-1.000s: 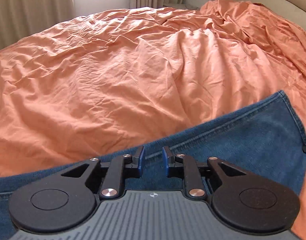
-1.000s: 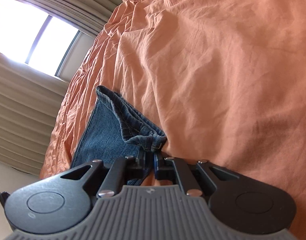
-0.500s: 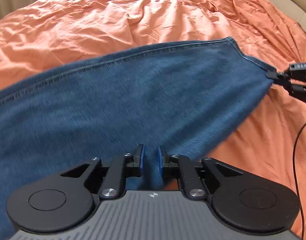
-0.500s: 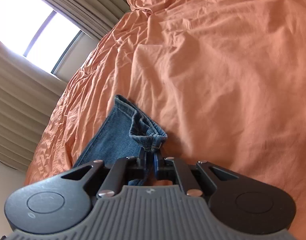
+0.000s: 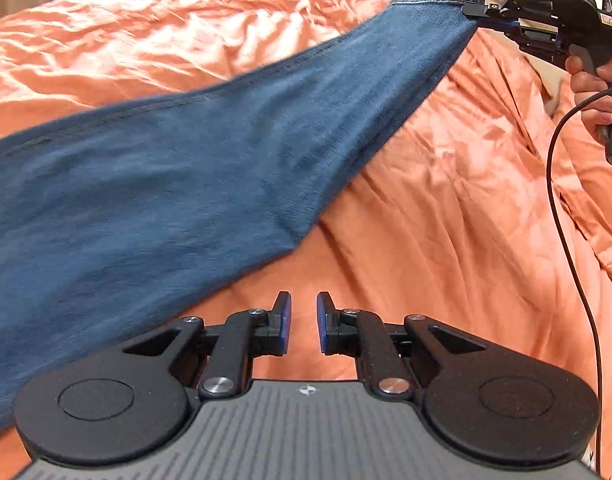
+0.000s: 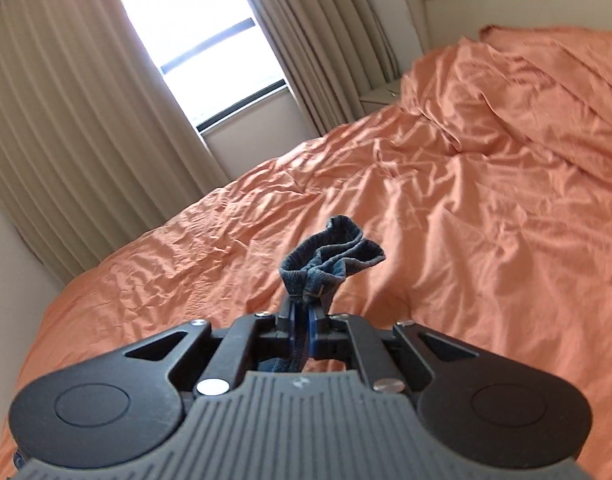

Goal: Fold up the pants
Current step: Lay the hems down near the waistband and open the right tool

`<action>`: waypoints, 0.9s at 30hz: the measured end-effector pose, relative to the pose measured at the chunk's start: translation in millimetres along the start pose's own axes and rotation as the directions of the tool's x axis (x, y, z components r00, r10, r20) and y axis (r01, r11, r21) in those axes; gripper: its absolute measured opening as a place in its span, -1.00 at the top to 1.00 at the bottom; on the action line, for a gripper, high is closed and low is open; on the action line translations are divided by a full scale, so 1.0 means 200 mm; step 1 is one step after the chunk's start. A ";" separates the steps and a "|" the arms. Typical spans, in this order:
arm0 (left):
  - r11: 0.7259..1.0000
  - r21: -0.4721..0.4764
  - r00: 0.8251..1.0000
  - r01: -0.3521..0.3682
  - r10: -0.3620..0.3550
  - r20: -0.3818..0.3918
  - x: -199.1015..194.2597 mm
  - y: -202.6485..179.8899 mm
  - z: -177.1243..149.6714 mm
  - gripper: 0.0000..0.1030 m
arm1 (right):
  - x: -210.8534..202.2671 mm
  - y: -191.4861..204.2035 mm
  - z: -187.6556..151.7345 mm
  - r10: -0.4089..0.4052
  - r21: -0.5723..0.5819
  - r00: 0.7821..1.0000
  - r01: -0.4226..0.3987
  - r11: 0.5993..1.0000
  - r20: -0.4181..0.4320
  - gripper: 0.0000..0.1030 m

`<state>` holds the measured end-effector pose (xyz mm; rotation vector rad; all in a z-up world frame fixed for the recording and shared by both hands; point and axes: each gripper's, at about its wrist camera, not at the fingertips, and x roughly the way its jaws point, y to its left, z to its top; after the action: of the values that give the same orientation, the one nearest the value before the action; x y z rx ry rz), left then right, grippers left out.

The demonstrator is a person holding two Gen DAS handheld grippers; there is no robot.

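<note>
Blue denim pants [image 5: 178, 176] stretch across the left wrist view, lifted at their far end above the orange bed. My right gripper [image 5: 475, 14], at the upper right of that view, is shut on the pants' hem. In the right wrist view the right gripper [image 6: 302, 314] pinches the bunched hem [image 6: 331, 258], which sticks up past its fingers. My left gripper [image 5: 304, 320] is open with a small gap and empty, just off the pants' lower edge, over bare bedding.
The orange wrinkled duvet [image 5: 445, 220] covers the whole bed. A black cable [image 5: 565, 216] hangs from the right gripper's handle. Beige curtains [image 6: 78, 112], a bright window [image 6: 210, 40] and a padded headboard [image 6: 485, 0] lie beyond the bed.
My right gripper has lifted the hem up and away, raising the pant leg off the bed. My left gripper now hangs over bare bedding beside the pants, its fingers slightly wider apart.
</note>
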<state>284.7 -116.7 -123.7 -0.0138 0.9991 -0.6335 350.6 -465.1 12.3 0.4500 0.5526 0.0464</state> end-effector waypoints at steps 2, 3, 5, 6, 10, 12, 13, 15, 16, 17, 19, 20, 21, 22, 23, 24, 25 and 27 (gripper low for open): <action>0.999 -0.024 0.999 -0.024 0.025 0.031 -0.14 0.09 -0.02 0.72 | -0.04 0.18 0.03 0.025 -0.054 1.000 -0.024 0.998 0.016 0.98; 0.998 -0.040 0.998 -0.038 0.040 0.048 -0.20 0.13 -0.03 0.72 | -0.05 0.27 0.04 0.035 -0.080 0.999 -0.033 0.996 0.021 0.98; 0.995 -0.073 0.993 -0.071 0.077 0.086 -0.33 0.23 -0.06 0.72 | -0.07 0.47 0.04 0.064 -0.144 0.998 -0.060 0.988 0.025 0.98; 0.992 -0.090 0.990 -0.088 0.097 0.103 -0.39 0.29 -0.08 0.72 | -0.07 0.57 0.03 0.074 -0.178 0.997 -0.069 0.982 0.024 0.98; 0.977 -0.168 0.975 -0.129 0.156 0.159 -0.60 0.45 -0.16 0.72 | -0.03 0.94 -0.05 0.111 -0.269 0.994 -0.106 0.957 0.005 0.98; 0.968 -0.210 0.967 -0.139 0.178 0.182 -0.70 0.54 -0.20 0.72 | 0.02 1.09 -0.12 0.129 -0.292 0.992 -0.128 0.948 -0.017 0.97; 0.963 -0.229 0.964 -0.143 0.188 0.189 -0.74 0.58 -0.22 0.72 | 0.06 1.17 -0.17 0.140 -0.302 0.990 -0.143 0.942 -0.034 0.97; 0.953 -0.267 0.959 -0.145 0.202 0.197 -0.81 0.66 -0.26 0.72 | 0.14 1.30 -0.30 0.158 -0.311 0.985 -0.174 0.934 -0.076 0.97; 0.948 -0.284 0.958 -0.146 0.207 0.197 -0.84 0.70 -0.29 0.72 | 0.19 1.36 -0.38 0.168 -0.311 0.980 -0.193 0.931 -0.107 0.97; 0.943 -0.298 0.957 -0.148 0.212 0.196 -0.86 0.73 -0.31 0.72 | 0.23 1.40 -0.46 0.174 -0.310 0.975 -0.209 0.927 -0.137 0.97; 0.936 -0.316 0.957 -0.154 0.222 0.190 -0.90 0.80 -0.36 0.71 | 0.34 1.48 -0.69 0.177 -0.313 0.958 -0.243 0.918 -0.224 0.97; 0.933 -0.325 0.956 -0.157 0.226 0.186 -0.92 0.84 -0.38 0.70 | 0.39 1.51 -0.80 0.170 -0.318 0.948 -0.254 0.913 -0.270 0.97; 0.929 -0.333 0.956 -0.160 0.230 0.183 -0.92 0.86 -0.40 0.69 | 0.44 1.54 -0.92 0.155 -0.330 0.935 -0.263 0.907 -0.320 0.97; 0.927 -0.339 0.956 -0.161 0.232 0.180 -0.93 0.89 -0.41 0.68 | 0.48 1.56 -1.03 0.132 -0.349 0.922 -0.267 0.898 -0.365 0.98; 0.924 -0.346 0.956 -0.163 0.234 0.176 -0.93 0.91 -0.43 0.66 | 0.51 1.58 -1.14 0.107 -0.371 0.909 -0.268 0.889 -0.402 0.97; 0.922 -0.351 0.956 -0.164 0.236 0.173 -0.93 0.93 -0.43 0.61 | 0.54 1.58 -1.23 0.091 -0.384 0.897 -0.275 0.881 -0.433 0.97; 0.920 -0.356 0.957 -0.164 0.236 0.170 -0.92 0.94 -0.45 0.58 | 0.56 1.57 -1.30 0.078 -0.393 0.886 -0.279 0.876 -0.457 0.96; 0.919 -0.364 0.960 -0.153 0.225 0.166 -0.91 0.98 -0.47 0.48 | 0.60 1.54 -1.40 0.048 -0.418 0.874 -0.278 0.865 -0.483 0.94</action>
<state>238.5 161.9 -91.9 -0.2873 0.8878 -0.2629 331.5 -55.1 -128.9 -0.0107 0.9403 0.4623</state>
